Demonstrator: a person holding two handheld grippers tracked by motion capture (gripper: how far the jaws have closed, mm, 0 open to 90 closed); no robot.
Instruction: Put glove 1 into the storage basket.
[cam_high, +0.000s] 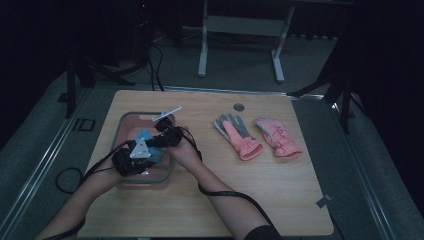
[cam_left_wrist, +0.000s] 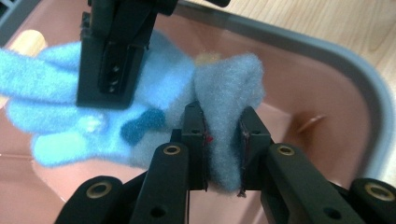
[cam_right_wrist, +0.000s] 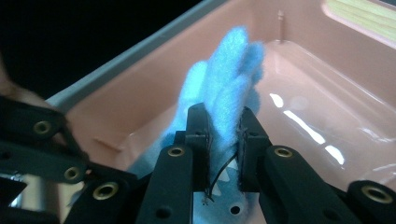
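Dark floor surrounds a wooden counter (cam_high: 200, 205), where a pink tub (cam_high: 123, 125) with a grey rim sits at the left. Both hands meet over the tub. The left gripper (cam_left_wrist: 223, 140) pinches the cuff end of a blue fleece glove (cam_left_wrist: 140, 107), its jaws pressed onto a fold of the fabric. The right gripper (cam_right_wrist: 223, 140) pinches the same glove near its fingers, which stick up between the jaws. The glove hangs inside the tub, held off its bottom. Two pink gloves (cam_high: 260, 137) lie side by side on the counter, well apart to the right.
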